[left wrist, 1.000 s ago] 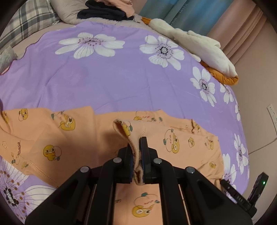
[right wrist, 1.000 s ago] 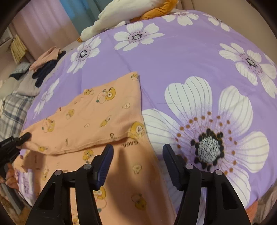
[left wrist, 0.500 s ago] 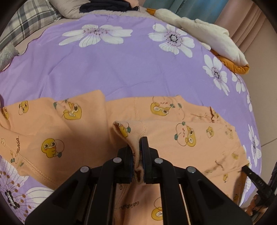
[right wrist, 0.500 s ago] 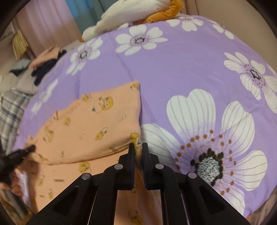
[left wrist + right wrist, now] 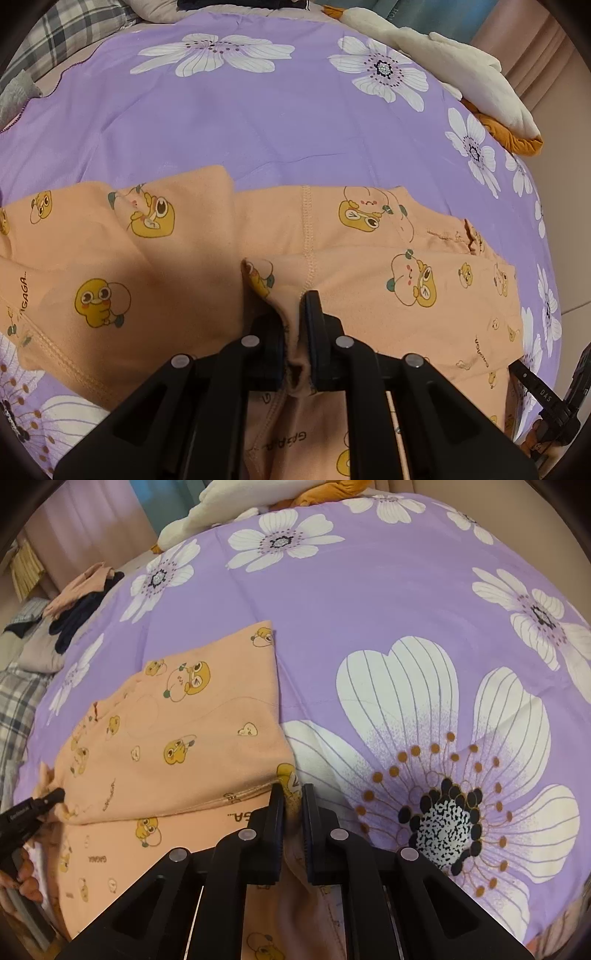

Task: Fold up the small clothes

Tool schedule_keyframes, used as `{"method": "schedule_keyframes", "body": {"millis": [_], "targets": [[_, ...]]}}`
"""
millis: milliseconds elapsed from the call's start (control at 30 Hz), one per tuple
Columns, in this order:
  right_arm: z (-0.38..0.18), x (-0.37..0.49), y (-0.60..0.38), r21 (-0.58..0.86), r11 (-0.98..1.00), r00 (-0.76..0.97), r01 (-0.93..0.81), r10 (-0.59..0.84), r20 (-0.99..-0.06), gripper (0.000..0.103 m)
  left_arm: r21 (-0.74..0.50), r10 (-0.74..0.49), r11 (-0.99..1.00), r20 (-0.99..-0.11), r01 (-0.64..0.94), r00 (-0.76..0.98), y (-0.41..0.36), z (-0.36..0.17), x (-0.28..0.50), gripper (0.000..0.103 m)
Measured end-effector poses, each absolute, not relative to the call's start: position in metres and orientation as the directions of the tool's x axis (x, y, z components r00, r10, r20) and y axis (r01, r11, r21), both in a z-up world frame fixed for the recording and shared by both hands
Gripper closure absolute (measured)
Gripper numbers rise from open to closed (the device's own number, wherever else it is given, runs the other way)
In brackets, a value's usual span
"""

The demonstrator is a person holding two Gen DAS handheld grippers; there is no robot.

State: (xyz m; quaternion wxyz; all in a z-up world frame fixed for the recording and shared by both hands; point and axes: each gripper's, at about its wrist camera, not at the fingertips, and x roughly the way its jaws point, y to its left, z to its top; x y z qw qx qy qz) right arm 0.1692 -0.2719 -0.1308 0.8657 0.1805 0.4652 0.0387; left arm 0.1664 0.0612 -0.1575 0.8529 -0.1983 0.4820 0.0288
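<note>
The right gripper [image 5: 293, 805], whose jaws stood wide apart a second ago, is now closed on the near right corner of the peach garment [image 5: 177, 738], which lies partly folded on the purple flowered bedcover [image 5: 369, 602]. The left gripper [image 5: 293, 325] has come lower toward the bed with a bunched fold of the same garment [image 5: 369, 251] between its jaws, and these jaws are now beginning to open, though the cloth is not yet free. I judge that one fold is being laid down while the right side is taken up for the next fold.
</note>
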Motion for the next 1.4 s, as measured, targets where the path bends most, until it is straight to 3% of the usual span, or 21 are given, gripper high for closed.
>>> {"method": "schedule_keyframes", "body": {"millis": [600,1000,1400], "targets": [[-0.129,0.171,-0.261,0.292,0.95,0.564,0.112,0.181,-0.806,0.096,-0.403,-0.208,0.881,-0.802,-0.25,0.561,0.071,-0.165,0.163,0.089],[-0.128,0.176,-0.259,0.267,0.957,0.54,0.115,0.166,-0.825,0.096,-0.349,-0.152,0.905,-0.798,-0.242,0.583,0.063,-0.165,0.161,0.089],[-0.127,0.178,-0.252,0.239,0.963,0.538,0.124,0.137,-0.832,0.096,-0.389,-0.179,0.888,-0.783,-0.244,0.596,0.066,-0.167,0.159,0.089]]}}
